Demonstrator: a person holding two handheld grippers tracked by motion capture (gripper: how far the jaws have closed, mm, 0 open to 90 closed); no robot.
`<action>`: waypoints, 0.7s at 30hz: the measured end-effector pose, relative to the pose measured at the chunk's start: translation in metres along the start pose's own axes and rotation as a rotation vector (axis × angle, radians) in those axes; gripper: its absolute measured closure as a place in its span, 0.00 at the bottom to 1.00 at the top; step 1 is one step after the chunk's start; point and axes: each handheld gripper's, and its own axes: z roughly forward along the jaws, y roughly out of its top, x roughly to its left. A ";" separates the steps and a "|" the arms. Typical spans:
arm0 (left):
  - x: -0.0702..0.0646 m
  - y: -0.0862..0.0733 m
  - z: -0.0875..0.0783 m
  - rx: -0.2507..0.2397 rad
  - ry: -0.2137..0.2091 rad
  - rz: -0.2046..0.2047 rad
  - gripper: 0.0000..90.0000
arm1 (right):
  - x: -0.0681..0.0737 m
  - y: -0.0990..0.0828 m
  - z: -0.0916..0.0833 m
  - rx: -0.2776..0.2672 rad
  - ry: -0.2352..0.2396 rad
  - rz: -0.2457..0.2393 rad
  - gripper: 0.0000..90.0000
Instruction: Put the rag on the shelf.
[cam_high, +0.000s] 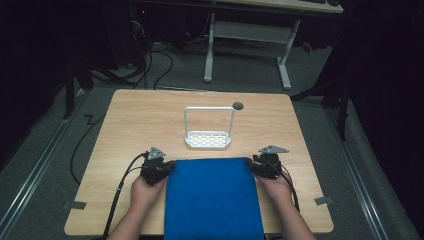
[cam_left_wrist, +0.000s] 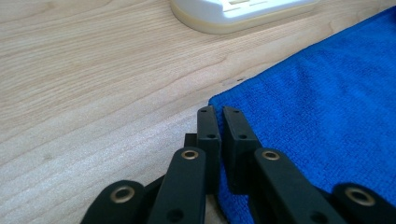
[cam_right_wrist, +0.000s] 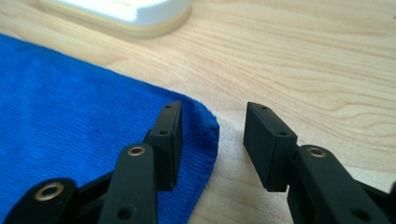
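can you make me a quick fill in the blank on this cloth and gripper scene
1. The cloth on the table is coloured ____.
2. The left gripper is ____ at the cloth's corner.
3. The right gripper is ____, the cloth's other far corner between its jaws.
4. Beyond the cloth stands a ____ rack.

Missing words: blue; shut; open; white

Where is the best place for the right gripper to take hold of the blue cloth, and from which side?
Probably the far right corner of the blue cloth, approached from the cloth's right edge. The cloth lies flat, so only an edge can be pinched. The right gripper already has its open jaws around that corner, while the left gripper is shut on the opposite far corner.
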 end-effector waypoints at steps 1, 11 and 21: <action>0.000 0.000 0.000 0.000 0.000 0.000 0.96 | 0.000 -0.001 0.001 0.008 -0.004 -0.007 0.65; 0.001 0.000 0.000 0.003 -0.006 -0.005 0.96 | 0.010 -0.002 0.003 -0.006 -0.003 -0.078 0.88; -0.001 -0.001 -0.004 -0.029 -0.005 0.014 0.97 | 0.015 -0.004 -0.004 -0.055 0.007 -0.110 0.98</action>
